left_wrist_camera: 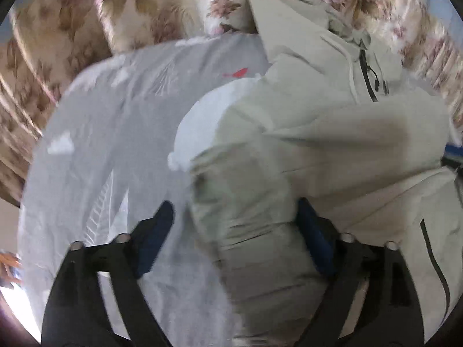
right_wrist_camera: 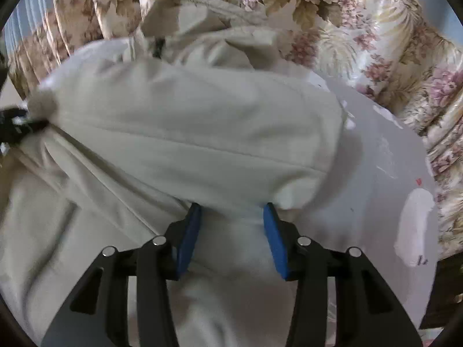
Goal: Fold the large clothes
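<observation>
Both claws straddle the cream jacket (left_wrist_camera: 318, 144) on the grey bedsheet (left_wrist_camera: 101, 144): left claw (left_wrist_camera: 235, 219) wide around a bunched sleeve, right claw (right_wrist_camera: 231, 217) partly open around a fold, neither clearly pinching. Closing firmly before lifting should keep layers aligned; floral curtains (right_wrist_camera: 376, 43) hang beyond.

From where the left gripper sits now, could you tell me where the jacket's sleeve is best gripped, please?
Probably on the sleeve itself, across its width near the cuff end, coming from the near side along its length. It lies as a puffy tube between the open fingers of the left gripper, its outer edge over the grey sheet, so a pinch there should gather both layers of the jacket.
</observation>
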Tool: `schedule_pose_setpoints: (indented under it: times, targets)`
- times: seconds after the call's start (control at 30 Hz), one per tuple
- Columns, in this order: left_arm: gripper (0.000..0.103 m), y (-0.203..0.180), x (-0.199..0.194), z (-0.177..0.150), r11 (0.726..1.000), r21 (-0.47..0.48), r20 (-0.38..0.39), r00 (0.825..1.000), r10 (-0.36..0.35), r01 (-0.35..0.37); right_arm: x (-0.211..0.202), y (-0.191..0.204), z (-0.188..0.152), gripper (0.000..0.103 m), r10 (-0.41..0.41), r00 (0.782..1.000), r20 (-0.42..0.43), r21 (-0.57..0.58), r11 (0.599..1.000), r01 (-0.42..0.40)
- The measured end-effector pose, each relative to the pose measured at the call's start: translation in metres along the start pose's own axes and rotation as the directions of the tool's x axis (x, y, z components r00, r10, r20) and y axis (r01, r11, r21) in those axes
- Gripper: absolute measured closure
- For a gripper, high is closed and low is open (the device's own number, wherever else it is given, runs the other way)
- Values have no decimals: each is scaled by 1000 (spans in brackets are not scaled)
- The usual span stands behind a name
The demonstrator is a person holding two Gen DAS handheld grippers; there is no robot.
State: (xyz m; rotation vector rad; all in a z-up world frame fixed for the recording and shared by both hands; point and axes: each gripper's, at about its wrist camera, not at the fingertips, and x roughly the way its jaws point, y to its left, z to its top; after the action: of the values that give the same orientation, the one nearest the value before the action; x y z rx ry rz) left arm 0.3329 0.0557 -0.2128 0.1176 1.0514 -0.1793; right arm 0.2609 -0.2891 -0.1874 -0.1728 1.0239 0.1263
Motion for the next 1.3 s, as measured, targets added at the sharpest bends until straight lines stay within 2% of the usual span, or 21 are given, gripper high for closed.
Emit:
schedule_pose_setpoints:
  times: [0.07, 0.1, 0.13, 0.27, 0.4, 0.47, 0.53, 0.6, 0.67, 0.73, 0.8, 0.83, 0.87, 0.9, 0.97, 1.07, 1.2, 1.3]
  targets:
    - [9, 0, 0, -5, 999, 32, 17, 1000, 6, -7, 1, -7, -4, 58, -7, 1000, 4, 6, 1000, 7]
    - [3, -3, 1, -5, 998, 53, 30, 999, 32, -34, 2, -12, -2, 58, -1, 1000, 1, 21, 1000, 1]
    - [3, -5, 2, -4, 996, 70, 38, 997, 60, -62, 4, -18, 2, 56, 3, 1000, 0, 42, 999, -3]
    - [3, -7, 12, 17, 993, 90, 48, 997, 67, -71, 13, -28, 13, 42, -16, 1000, -8, 66, 998, 17]
    - [3, -10, 4, 17, 987, 121, 49, 994, 98, -103, 2, -43, 11, 42, 38, 999, -37, 136, 990, -32]
    - [3, -11, -12, 11, 980, 136, 64, 989, 135, -143, -18, -49, 15, 42, 74, 997, 15, 159, 984, -76]
    - [3, -11, -30, 13, 983, 127, 87, 989, 121, -131, -38, -54, 27, 42, 109, 991, 84, 185, 975, -123]
    - [3, -10, -47, 27, 994, 82, 108, 992, 59, -68, -45, -50, 50, 42, 111, 986, 122, 183, 974, -132]
    - [3, -14, -46, 42, 999, 52, 102, 995, 10, -15, -35, -41, 71, 42, 104, 988, 111, 167, 978, -121]
    - [3, -22, -34, 56, 999, 42, 85, 996, 7, -10, -9, -28, 89, 42, 115, 992, 60, 153, 980, -123]
    - [3, -33, -8, 67, 998, 49, 35, 998, 47, -49, 13, -17, 96, 43, 79, 997, 12, 121, 989, -80]
    - [3, -36, 4, 69, 991, 62, 21, 993, 114, -115, 26, -13, 97, 43, 46, 999, -16, 102, 994, -44]
    - [3, -35, 18, 69, 976, 78, 14, 979, 202, -203, 35, -13, 96, 44, 42, 999, -31, 97, 995, -39]
    - [3, -29, 27, 68, 977, 77, 1, 979, 202, -201, 44, -16, 95, 44, 43, 998, -46, 99, 994, -39]
    - [3, -10, 36, 65, 991, 36, -21, 992, 126, -125, 52, -21, 92, 43, 63, 997, -50, 102, 993, -57]
    - [3, 1, 40, 60, 996, 30, -10, 997, 82, -82, 56, -22, 93, 43, 70, 996, -52, 97, 993, -65]
    - [3, -10, 32, 59, 988, 67, 16, 991, 136, -136, 45, -24, 99, 43, 71, 995, -70, 110, 992, -63]
    - [4, -12, 4, 70, 987, 75, 23, 990, 138, -139, -5, -36, 117, 43, 57, 998, 7, 107, 993, -58]
